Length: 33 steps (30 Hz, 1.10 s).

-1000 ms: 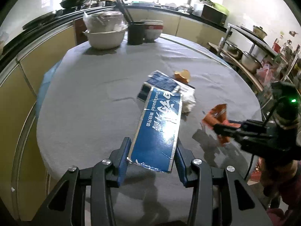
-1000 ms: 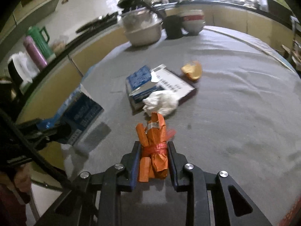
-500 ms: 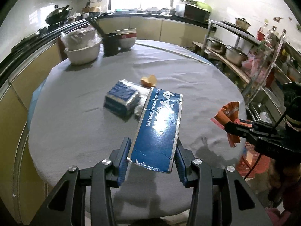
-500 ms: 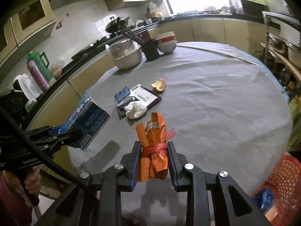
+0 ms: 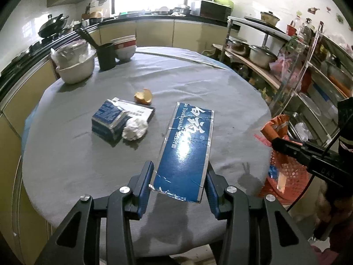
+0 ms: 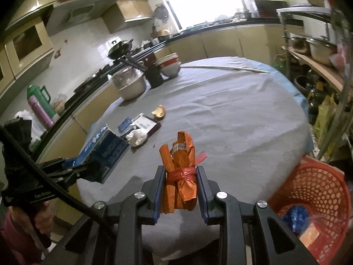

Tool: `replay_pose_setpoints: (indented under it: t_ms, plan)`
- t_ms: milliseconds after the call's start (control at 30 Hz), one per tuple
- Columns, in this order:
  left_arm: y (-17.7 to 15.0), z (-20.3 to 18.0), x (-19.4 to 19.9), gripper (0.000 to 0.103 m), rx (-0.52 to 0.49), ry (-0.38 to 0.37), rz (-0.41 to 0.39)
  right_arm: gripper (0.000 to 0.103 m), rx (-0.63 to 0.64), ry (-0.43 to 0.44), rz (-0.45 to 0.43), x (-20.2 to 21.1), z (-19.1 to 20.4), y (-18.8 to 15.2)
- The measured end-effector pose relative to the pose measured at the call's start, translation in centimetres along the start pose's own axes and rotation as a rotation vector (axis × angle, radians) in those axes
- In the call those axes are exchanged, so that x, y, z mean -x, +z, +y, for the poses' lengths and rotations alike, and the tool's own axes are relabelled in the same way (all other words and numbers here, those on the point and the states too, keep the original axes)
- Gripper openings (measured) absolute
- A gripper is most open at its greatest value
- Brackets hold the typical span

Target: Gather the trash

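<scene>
The left gripper (image 5: pixel 178 186) is clamped on a flattened blue toothpaste box (image 5: pixel 186 150), its two fingers (image 5: pixel 144 185) pressing the long edges. The box is glossy blue with silver borders, white characters and the word "Toothpaste" along one side, and its near end is torn and creased. It is held in the air above the near edge of the round table (image 5: pixel 198 84), which wears a grey cloth.

On the cloth, toward the table's left middle, lie a small blue carton (image 5: pixel 109 121), a crumpled white tissue (image 5: pixel 134 129) touching it, a flat white-and-dark box (image 5: pixel 139 110) beneath them, and an orange peel (image 5: pixel 143 96) just beyond. At the far-left edge stand a covered metal bowl (image 5: pixel 75 66), a black cup (image 5: pixel 107 56) and stacked bowls (image 5: pixel 124 48).

The right gripper (image 6: pixel 181 191) squeezes a bundle of orange wrappers (image 6: pixel 179 176), crinkled foil bound round the middle with red mesh string. It hangs over the table's near edge. Off the near-right edge, lower down, stands a red plastic basket (image 6: pixel 317 187) with a blue scrap (image 6: pixel 294 217) inside.
</scene>
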<state>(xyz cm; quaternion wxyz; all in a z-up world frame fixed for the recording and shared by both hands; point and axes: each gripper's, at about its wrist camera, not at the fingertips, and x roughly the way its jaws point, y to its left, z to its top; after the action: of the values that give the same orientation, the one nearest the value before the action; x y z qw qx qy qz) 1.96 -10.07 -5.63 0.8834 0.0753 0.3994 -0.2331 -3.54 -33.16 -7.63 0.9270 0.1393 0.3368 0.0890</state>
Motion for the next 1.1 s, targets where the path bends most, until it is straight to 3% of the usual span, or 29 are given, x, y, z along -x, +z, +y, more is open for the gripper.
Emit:
replay_pose_setpoints:
  t_ms: [400, 1100]
  plan:
    - [0.9, -4.6, -0.9, 0.046, -0.084, -0.006, 0.016, 0.029, -0.086, -0.027, -0.064, 3.3, -4.5, -0.8]
    - [2.4, -12.8, -2.0, 0.046, -0.251, -0.08, 0.02, 0.029, -0.204, -0.08, -0.143, 7.9, -10.4, -2.1]
